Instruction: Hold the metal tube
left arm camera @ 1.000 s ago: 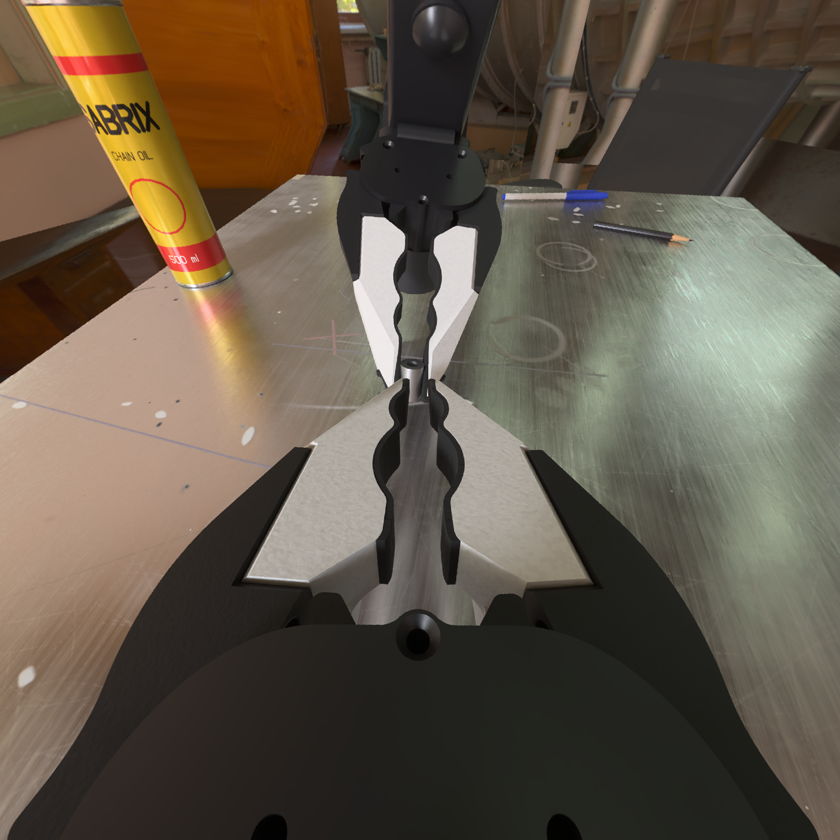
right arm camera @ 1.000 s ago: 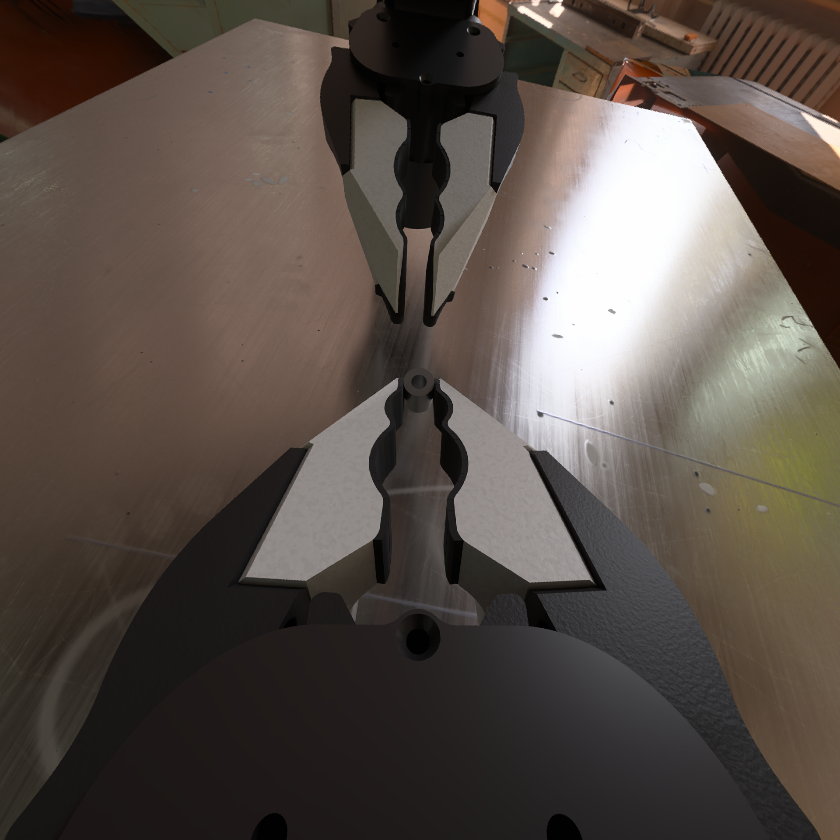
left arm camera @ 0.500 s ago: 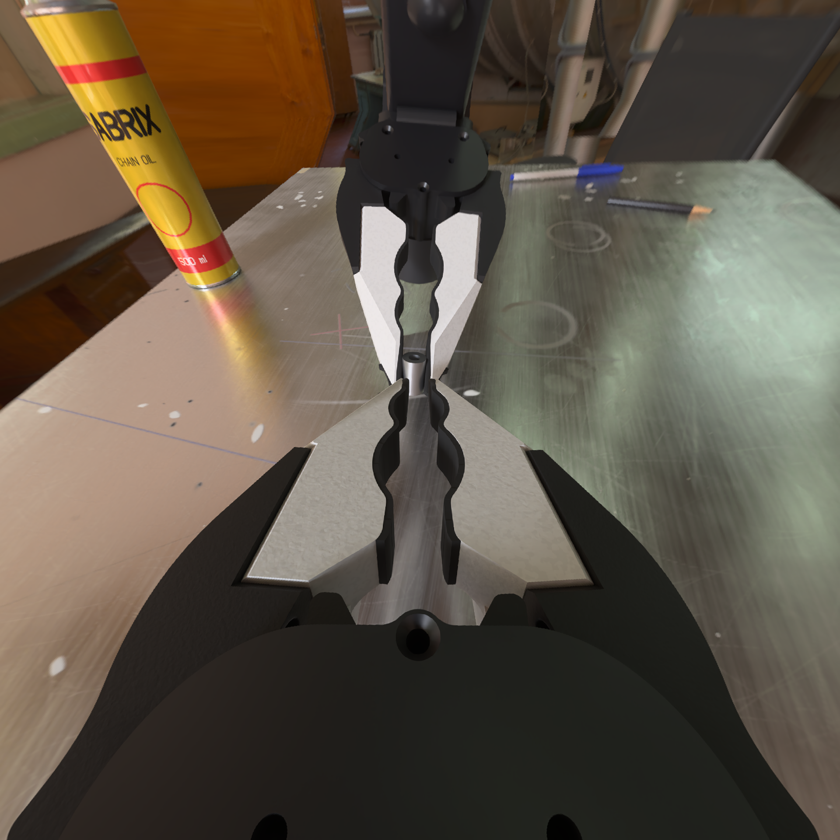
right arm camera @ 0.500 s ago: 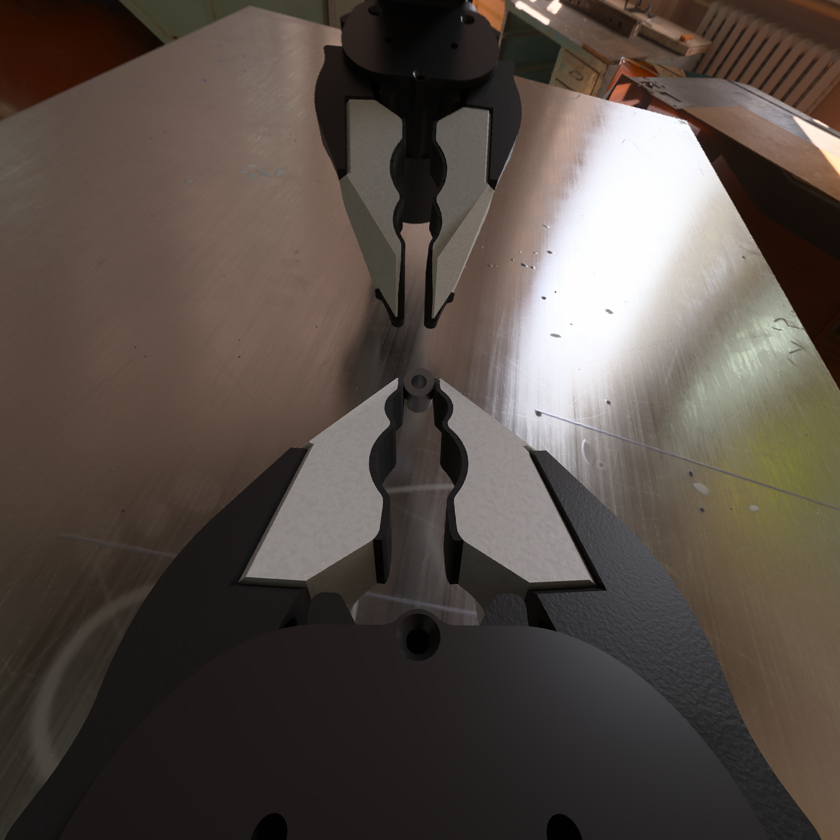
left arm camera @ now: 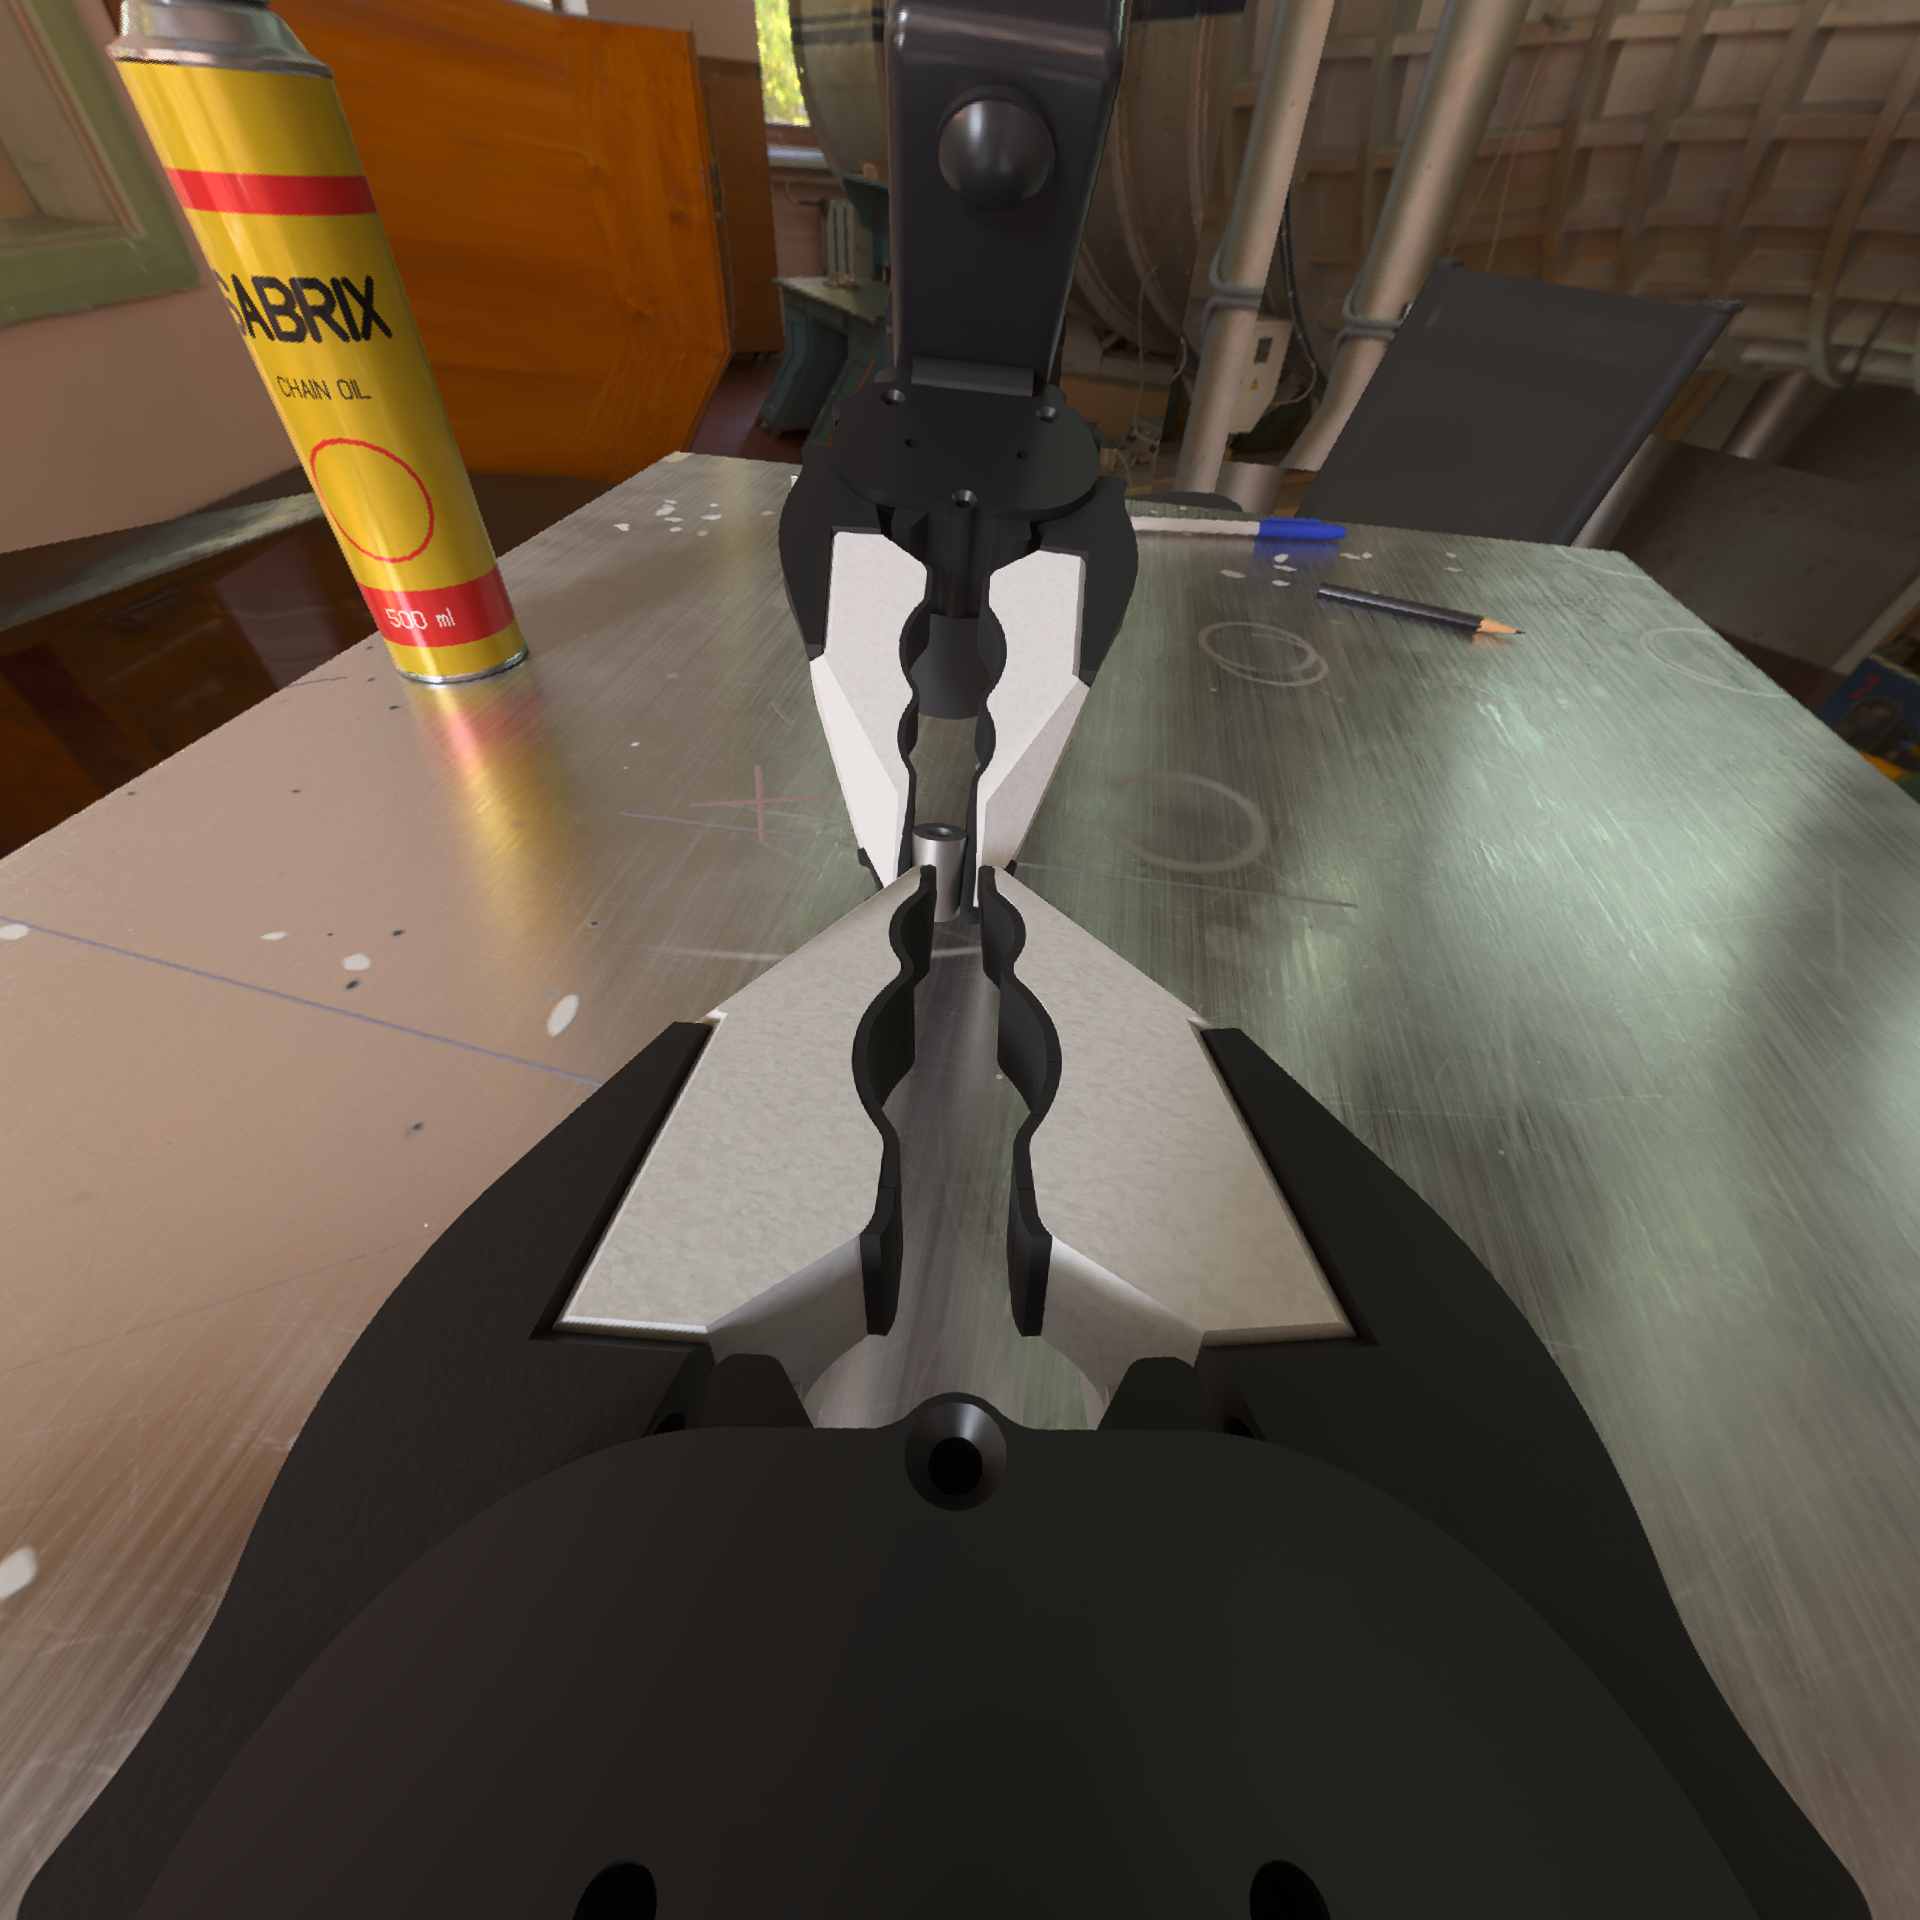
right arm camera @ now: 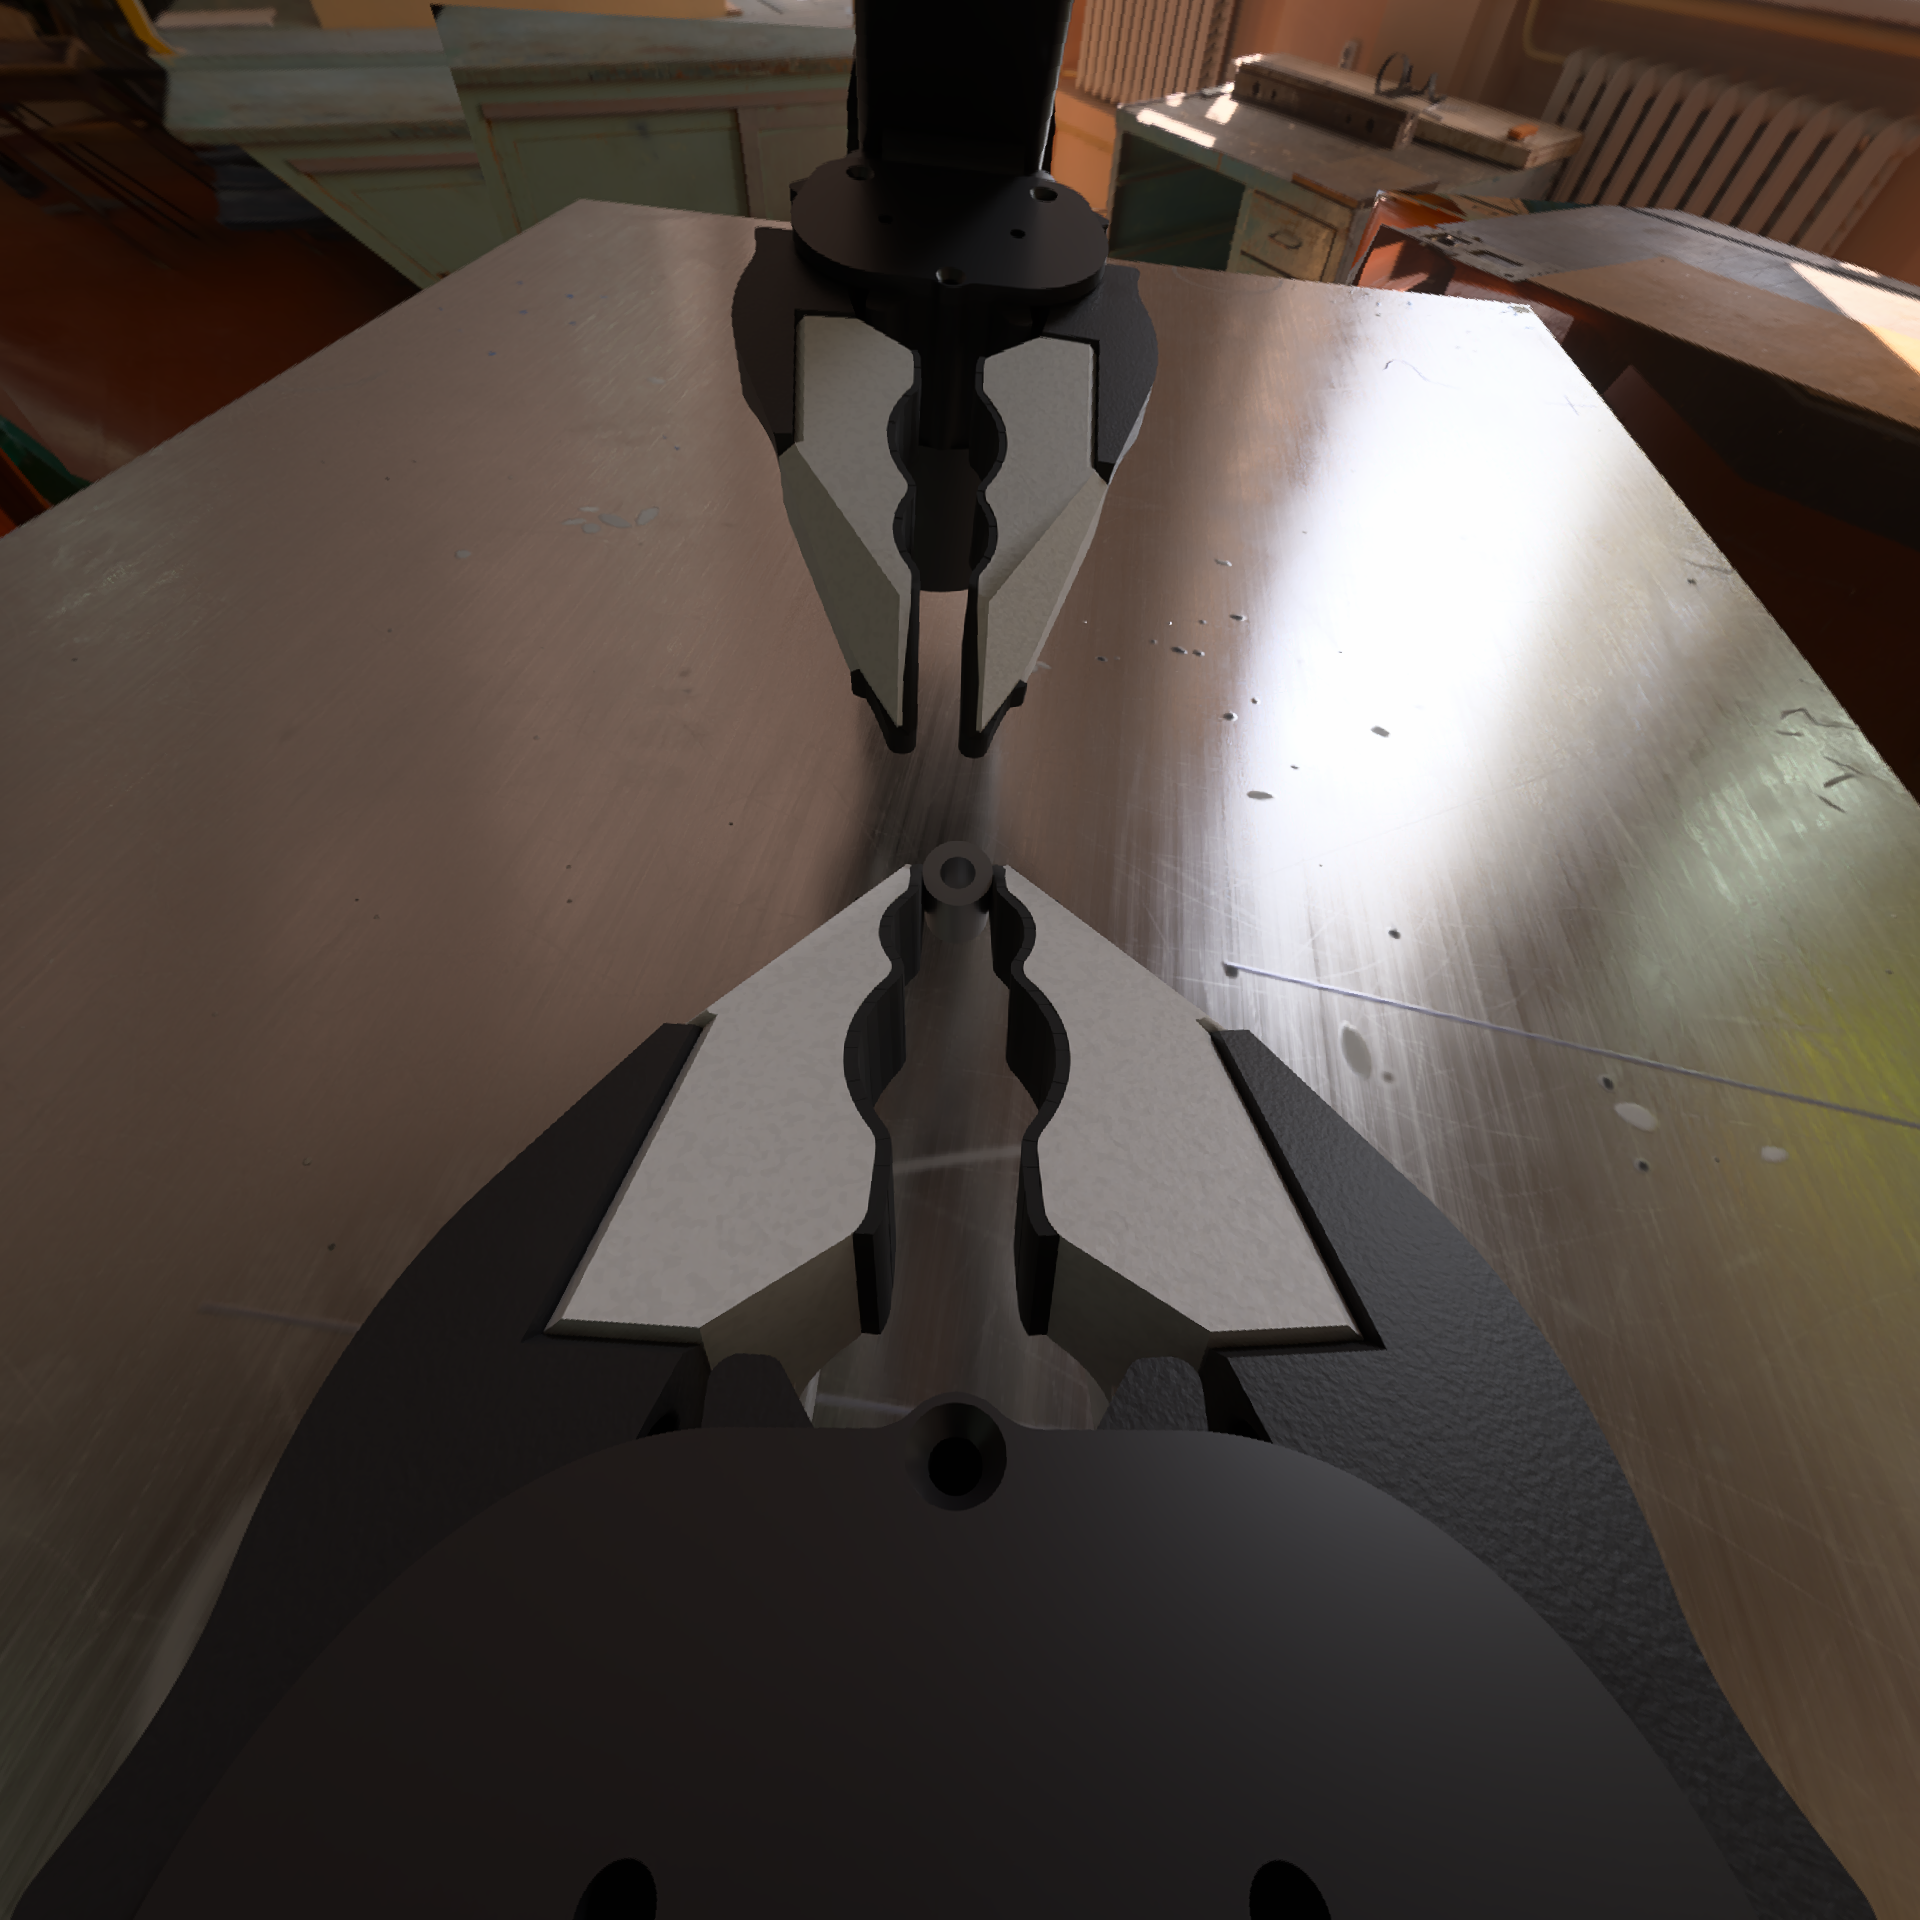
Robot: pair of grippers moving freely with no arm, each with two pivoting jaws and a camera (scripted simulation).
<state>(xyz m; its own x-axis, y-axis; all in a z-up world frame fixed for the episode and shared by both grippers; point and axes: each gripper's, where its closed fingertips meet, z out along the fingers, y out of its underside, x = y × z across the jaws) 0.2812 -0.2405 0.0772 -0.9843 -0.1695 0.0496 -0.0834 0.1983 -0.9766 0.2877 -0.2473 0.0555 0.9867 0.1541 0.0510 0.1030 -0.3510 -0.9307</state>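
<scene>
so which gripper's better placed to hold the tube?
Right. The tube stands upright between the right gripper tips, which look shut on it. The left gripper faces it across a gap, jaws narrowly apart and empty.

You see a shiny metal surface [right arm camera: 1455, 623] with sun on it, an orange wooden wall [left arm camera: 540, 260], grey pipes [left arm camera: 1247, 260] and a white radiator [right arm camera: 1704, 135].
</scene>
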